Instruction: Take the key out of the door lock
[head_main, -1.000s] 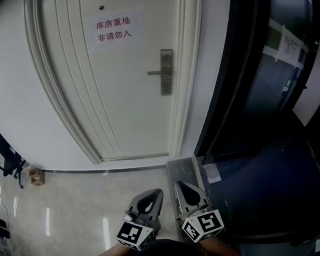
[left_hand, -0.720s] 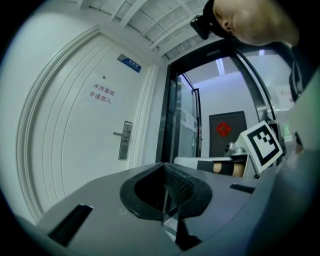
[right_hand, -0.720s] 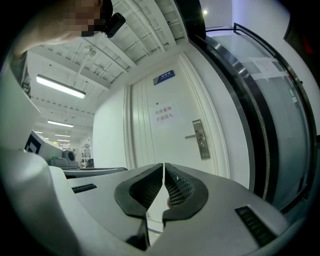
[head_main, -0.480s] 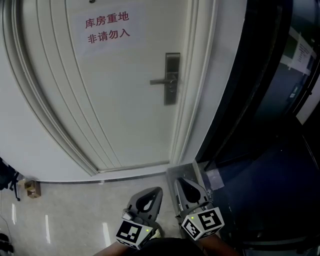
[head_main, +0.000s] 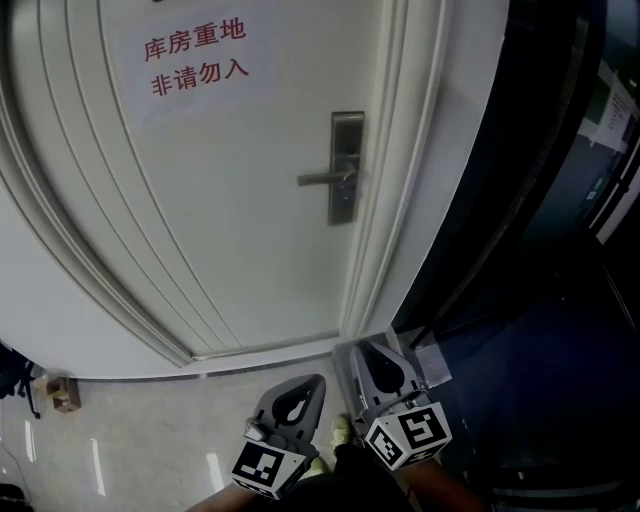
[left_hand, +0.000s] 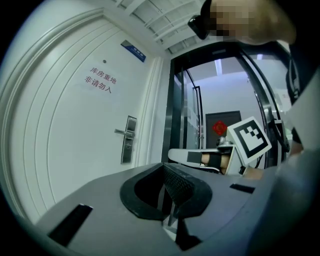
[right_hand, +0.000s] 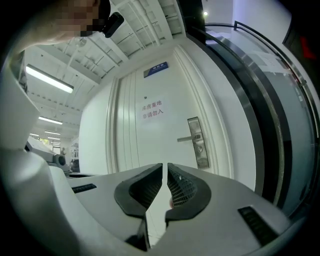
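the key should sit in the lock plate (head_main: 346, 167) by the lever handle (head_main: 322, 179), but it's too small for me to make out. over the last second the door (head_main: 230, 220) has drawn nearer, so we're approaching. left gripper (head_main: 300, 398) and right gripper (head_main: 385, 372) hang low, well short, jaws together, empty.

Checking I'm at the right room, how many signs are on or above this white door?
2. A paper notice with red characters on the upper part of the door, and a small blue plate above the door. No others show.
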